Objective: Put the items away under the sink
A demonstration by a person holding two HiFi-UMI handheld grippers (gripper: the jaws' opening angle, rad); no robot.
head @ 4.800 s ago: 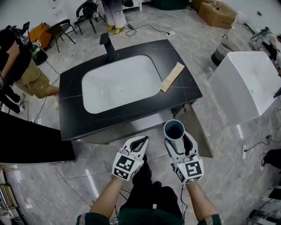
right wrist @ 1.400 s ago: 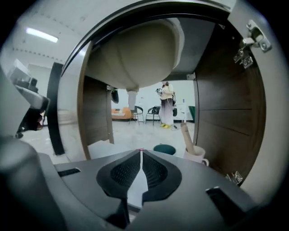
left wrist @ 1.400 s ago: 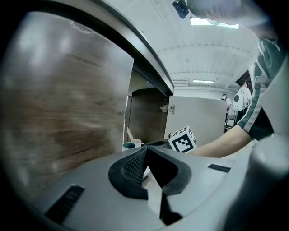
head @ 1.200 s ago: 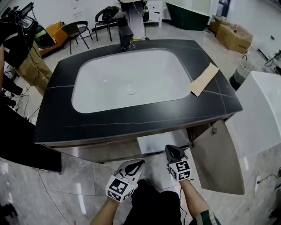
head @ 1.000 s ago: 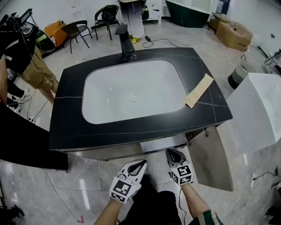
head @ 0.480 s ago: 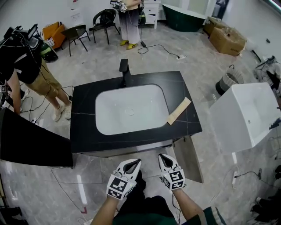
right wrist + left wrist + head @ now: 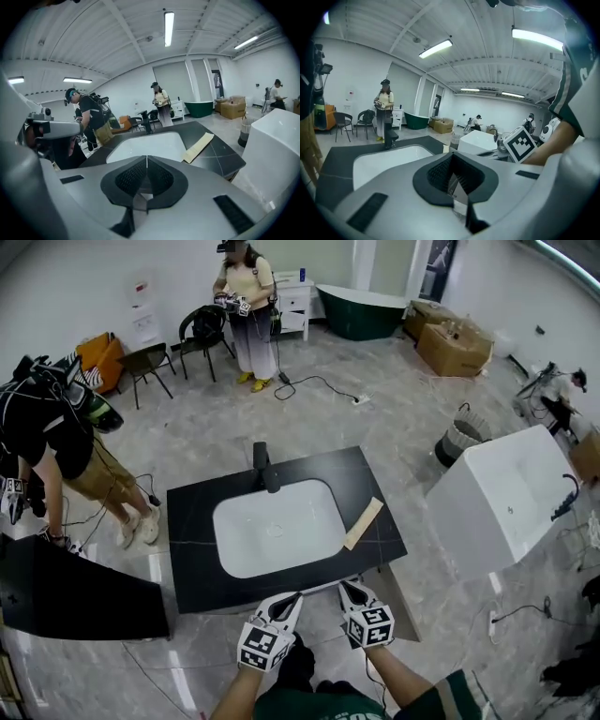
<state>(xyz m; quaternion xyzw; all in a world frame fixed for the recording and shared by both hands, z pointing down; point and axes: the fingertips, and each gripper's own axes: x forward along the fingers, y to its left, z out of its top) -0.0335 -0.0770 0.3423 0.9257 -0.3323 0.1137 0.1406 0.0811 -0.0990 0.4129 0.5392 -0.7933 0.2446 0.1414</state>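
The black sink counter (image 7: 192, 549) with its white basin (image 7: 279, 526) and black faucet (image 7: 265, 468) stands below me. A flat beige strip (image 7: 363, 523) lies on the counter's right side, also visible in the right gripper view as the beige strip (image 7: 198, 146). The cabinet door (image 7: 401, 589) under the counter's right end stands open. My left gripper (image 7: 296, 597) and right gripper (image 7: 342, 586) hover side by side at the counter's front edge. Both are shut and empty, as the left gripper (image 7: 452, 157) and right gripper (image 7: 146, 159) show in their own views.
A white freestanding tub (image 7: 502, 502) stands to the right. A black panel (image 7: 66, 592) lies at the left. One person (image 7: 56, 446) stands left of the counter, another person (image 7: 246, 306) farther back. Chairs, cardboard boxes and floor cables ring the room.
The view has pulled up and away from the counter. Both grippers rose from low at the cabinet front to the counter's edge. The cup the right gripper held earlier is gone from it.
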